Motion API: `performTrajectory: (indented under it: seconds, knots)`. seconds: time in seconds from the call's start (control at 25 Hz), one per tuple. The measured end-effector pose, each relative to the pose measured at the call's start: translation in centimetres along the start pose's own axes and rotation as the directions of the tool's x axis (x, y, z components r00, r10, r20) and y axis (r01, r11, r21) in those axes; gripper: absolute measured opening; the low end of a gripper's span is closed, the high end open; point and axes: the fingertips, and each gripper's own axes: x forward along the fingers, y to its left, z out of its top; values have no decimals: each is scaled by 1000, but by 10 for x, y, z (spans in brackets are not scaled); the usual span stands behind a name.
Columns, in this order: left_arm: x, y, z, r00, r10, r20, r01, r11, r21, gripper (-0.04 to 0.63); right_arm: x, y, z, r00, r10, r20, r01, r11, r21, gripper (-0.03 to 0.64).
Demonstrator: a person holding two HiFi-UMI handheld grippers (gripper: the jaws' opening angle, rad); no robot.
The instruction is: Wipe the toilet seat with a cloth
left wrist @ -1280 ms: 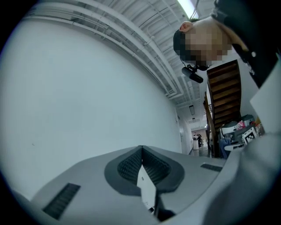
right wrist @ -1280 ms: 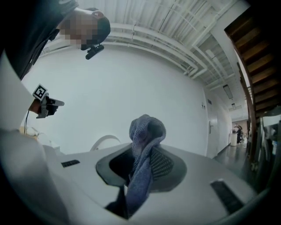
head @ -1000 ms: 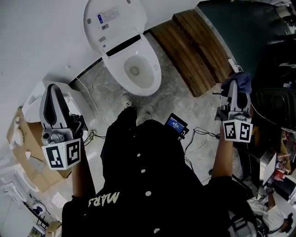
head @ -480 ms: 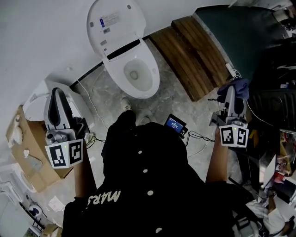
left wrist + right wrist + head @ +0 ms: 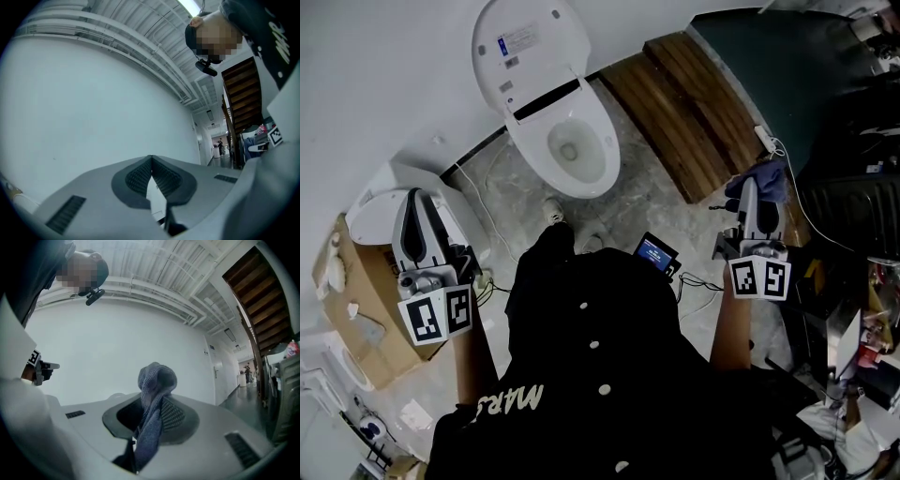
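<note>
At the far left a cardboard box (image 5: 352, 300) sits on the marbled floor (image 5: 647, 202) beside a spare white toilet fixture (image 5: 375, 206). Just right of them the left gripper (image 5: 415, 197) is held up at the person's side. In the left gripper view its jaws meet at the tips with nothing between them (image 5: 151, 160), so it is probably idle, kept clear of the body until needed. Ahead and centre stands the toilet (image 5: 572, 141), its lid (image 5: 520, 42) raised against the wall, which leaves the toilet seat (image 5: 607, 155) around the bowl exposed for wiping. It is well apart from both grippers. A small device with a blue screen (image 5: 654, 251) lies on the floor near the person's feet, and dark wooden steps (image 5: 694, 103) run off to the right of the toilet. Furthest right, the right gripper (image 5: 750, 187) is clamped on a blue-grey cloth (image 5: 769, 176). In the right gripper view the cloth (image 5: 157, 380) bunches above the pinched jaws and hangs down through them, a firm hold suited to carrying it. Judging by this, wiping has not begun; the cloth must first be brought down to the seat.
</note>
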Motion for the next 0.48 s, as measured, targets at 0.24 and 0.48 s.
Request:
performTrajectory:
  seconds: [0.24,0.48]
  knots:
    - [-5,0,2,1000,8,-1,-8,1000,5,8,0,7,-6,1000,14,-12,-14,1000,-1,86]
    - [-6,3,-2,1000,18,-10,-17,1000,5,8,3,11,-10,1000,19,-23,-19,1000,4,86]
